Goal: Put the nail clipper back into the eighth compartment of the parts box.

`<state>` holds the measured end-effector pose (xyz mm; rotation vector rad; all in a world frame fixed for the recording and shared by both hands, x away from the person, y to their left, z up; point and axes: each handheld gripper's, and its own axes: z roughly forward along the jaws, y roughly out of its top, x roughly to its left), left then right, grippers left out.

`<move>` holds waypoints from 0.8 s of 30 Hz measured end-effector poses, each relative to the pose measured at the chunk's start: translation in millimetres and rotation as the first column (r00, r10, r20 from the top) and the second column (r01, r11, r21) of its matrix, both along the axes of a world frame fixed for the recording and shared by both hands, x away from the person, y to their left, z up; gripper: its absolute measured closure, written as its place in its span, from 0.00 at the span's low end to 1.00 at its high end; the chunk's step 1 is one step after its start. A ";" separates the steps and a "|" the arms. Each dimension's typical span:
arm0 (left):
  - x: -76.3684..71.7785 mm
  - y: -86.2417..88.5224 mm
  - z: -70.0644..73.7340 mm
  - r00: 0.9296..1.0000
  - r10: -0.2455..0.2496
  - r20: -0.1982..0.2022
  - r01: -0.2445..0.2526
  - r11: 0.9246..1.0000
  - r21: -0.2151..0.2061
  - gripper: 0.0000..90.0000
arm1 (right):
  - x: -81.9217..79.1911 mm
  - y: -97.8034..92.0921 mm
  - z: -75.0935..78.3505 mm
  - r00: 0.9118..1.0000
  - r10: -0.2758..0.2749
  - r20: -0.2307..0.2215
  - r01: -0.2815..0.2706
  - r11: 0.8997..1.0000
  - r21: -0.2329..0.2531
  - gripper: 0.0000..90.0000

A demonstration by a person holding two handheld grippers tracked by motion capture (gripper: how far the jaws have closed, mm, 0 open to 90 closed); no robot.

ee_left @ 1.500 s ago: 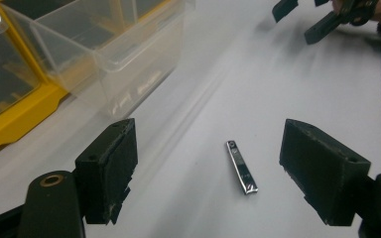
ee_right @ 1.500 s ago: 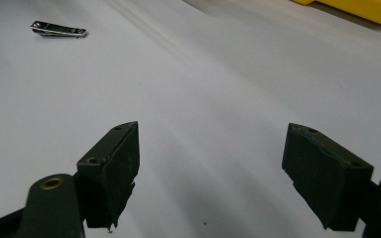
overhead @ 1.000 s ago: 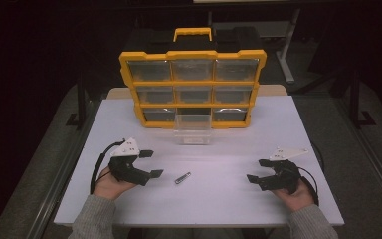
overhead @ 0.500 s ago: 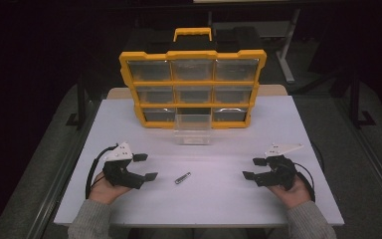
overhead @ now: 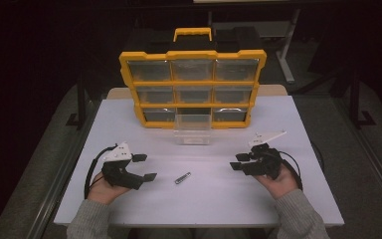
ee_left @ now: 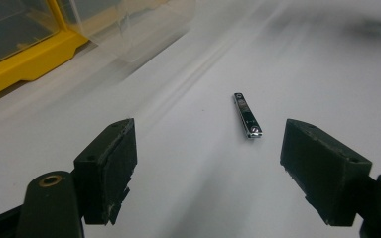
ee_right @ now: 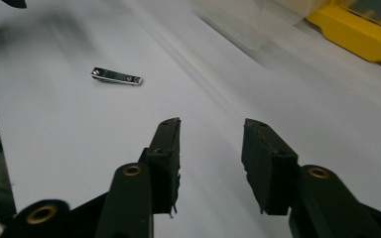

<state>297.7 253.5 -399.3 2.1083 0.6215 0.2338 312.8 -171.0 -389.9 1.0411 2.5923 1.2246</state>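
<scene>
High view, left gripper (overhead: pixel 144 168): it is held in the person's left hand (overhead: pixel 104 185) low on the white surface (overhead: pixel 219 199), its jaws are spread wide, and nothing is gripped between them.
High view, nail clipper (overhead: pixel 182 178): a small metal piece is seen lying flat on the surface, just to the right of the left gripper and well apart from the right one.
High view, right gripper (overhead: pixel 238 162): it is held in the right hand (overhead: pixel 277 180), pointed toward the middle of the surface, with the jaws parted by a narrower gap and nothing held.
High view, organizer case (overhead: pixel 193 82): a yellow case with clear compartments is stood upright at the far side of the surface; a clear bin (overhead: pixel 192 129) is set on the surface just in front of its bottom row.
Left gripper view, left gripper (ee_left: pixel 228 168): the two black jaws are seen far apart and empty.
Left gripper view, nail clipper (ee_left: pixel 247 115): it is seen ahead of the jaws, nearer the right-hand one, untouched by either.
Left gripper view, organizer case (ee_left: pixel 25 54): its yellow edge is seen at upper left, with the clear bin (ee_left: pixel 139 25) beside it.
Right gripper view, right gripper (ee_right: pixel 211 148): the jaws are seen moderately parted, with bare surface between them.
Right gripper view, nail clipper (ee_right: pixel 116 76): it is seen lying well ahead and to the left of the jaws.
Right gripper view, organizer case (ee_right: pixel 362 29): its yellow corner is seen at upper right.
</scene>
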 end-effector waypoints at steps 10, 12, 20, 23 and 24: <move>-0.2 0.9 0.5 1.000 -0.008 -0.001 0.008 1.000 -0.004 0.25 | 18.2 36.4 6.2 0.995 0.083 -0.055 -0.085 0.996 -0.033 0.85; 0.2 2.1 1.1 1.000 -0.011 0.005 0.011 1.000 -0.004 0.25 | 20.8 43.6 6.5 0.993 0.106 -0.054 -0.108 0.993 -0.042 0.89; -0.7 1.5 1.0 1.000 -0.007 0.002 0.007 1.000 -0.023 0.25 | 30.3 68.1 2.2 0.985 0.154 -0.084 -0.159 0.985 -0.064 0.98; -0.8 2.6 1.3 1.000 -0.007 -0.001 0.007 1.000 -0.024 0.25 | 31.5 75.4 -0.7 0.983 0.166 -0.084 -0.172 0.983 -0.064 0.98; -0.5 2.8 1.2 1.000 -0.009 0.000 0.009 1.000 -0.020 0.25 | 31.7 78.0 -1.8 0.982 0.167 -0.087 -0.173 0.983 -0.067 0.99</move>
